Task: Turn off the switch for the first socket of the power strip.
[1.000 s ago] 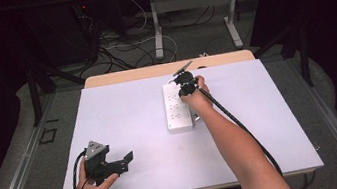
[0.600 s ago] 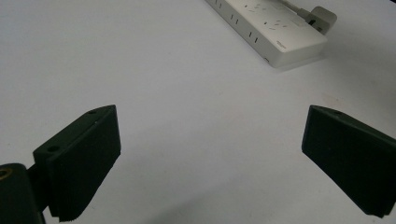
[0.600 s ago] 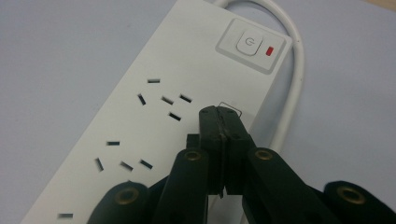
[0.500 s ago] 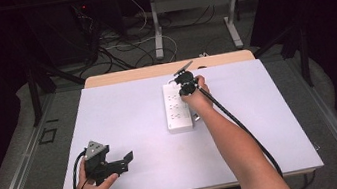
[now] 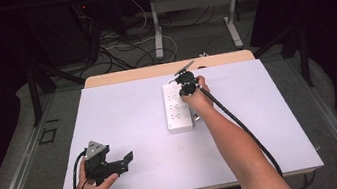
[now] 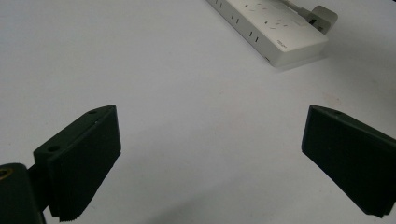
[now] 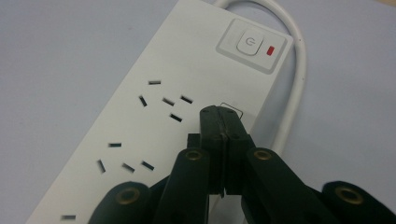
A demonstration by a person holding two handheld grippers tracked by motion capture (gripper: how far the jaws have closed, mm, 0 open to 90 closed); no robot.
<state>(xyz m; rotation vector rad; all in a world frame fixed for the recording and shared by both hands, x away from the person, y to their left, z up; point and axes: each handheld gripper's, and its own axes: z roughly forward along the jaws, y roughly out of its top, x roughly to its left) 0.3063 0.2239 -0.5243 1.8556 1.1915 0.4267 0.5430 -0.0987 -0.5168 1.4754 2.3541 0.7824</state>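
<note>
High view: nearest the bottom edge, the person's left hand holds the left gripper low over the white tabletop near its front left corner, its grey three-cornered plate facing up and a black cable looping down beside the wrist. In the left gripper view its two black jaws stand wide apart with nothing but bare tabletop between them, and they point toward the power strip, which lies well apart from them, further up in that view. Back in the high view, the person's right forearm reaches from the bottom edge up across the middle of the tabletop, with a black cable trailing along it, and the right hand holds the right gripper over the far end of the power strip. The power strip is a long white bar lying lengthwise away from the person, a little right of the tabletop's centre, with rows of sockets along its top. In the right gripper view the jaws are pressed fully together, pad against pad, with nothing held between them, and their joined tips are over the top face of the strip beside a set of socket slots; whether they touch it I cannot tell. Just beyond the tips sits the switch with a small red light beside it, and a white cord curves around that end of the strip. Beyond the tabletop lie the floor, loose cables and the legs of another table.
</note>
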